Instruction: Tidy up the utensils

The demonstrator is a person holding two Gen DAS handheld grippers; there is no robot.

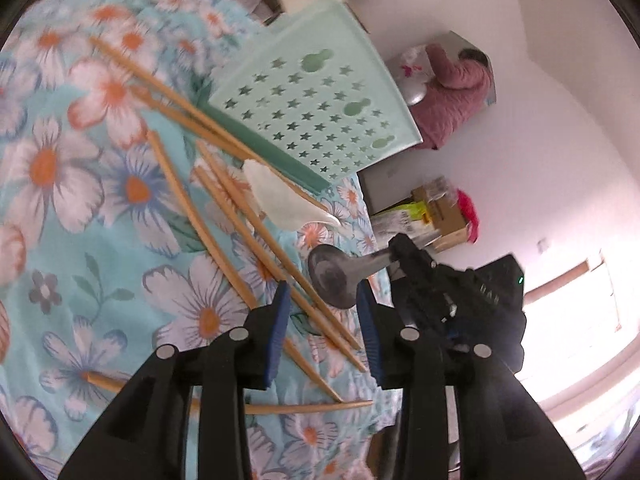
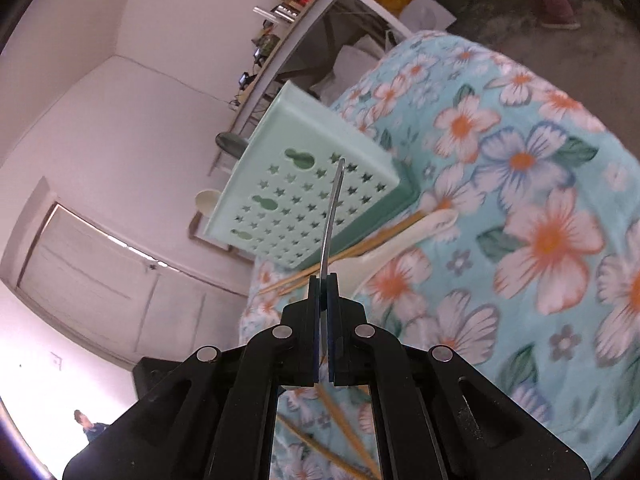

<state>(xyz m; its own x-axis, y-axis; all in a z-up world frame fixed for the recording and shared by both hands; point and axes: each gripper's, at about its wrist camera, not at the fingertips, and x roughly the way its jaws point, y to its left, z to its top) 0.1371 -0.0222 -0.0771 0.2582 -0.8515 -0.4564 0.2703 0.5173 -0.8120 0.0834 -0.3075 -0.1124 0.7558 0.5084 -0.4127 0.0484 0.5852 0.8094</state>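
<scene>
A mint green utensil holder [image 1: 316, 100] with star holes stands on the floral cloth; it also shows in the right wrist view [image 2: 304, 184]. Several wooden chopsticks [image 1: 248, 216] and a white plastic spoon [image 1: 280, 196] lie on the cloth in front of it. My right gripper [image 2: 325, 280] is shut on a metal spoon [image 2: 332, 216], held edge-on above the cloth. The left wrist view shows that spoon's bowl [image 1: 334, 276] and the right gripper [image 1: 404, 252] gripping its handle. My left gripper [image 1: 324, 300] is open and empty above the chopsticks.
The floral blanket [image 1: 80, 184] covers the table, whose edge drops off at the right of the left wrist view. A cardboard box [image 1: 444, 216] and a person in pink [image 1: 456, 92] are beyond. A shelf [image 2: 288, 40] stands along the wall.
</scene>
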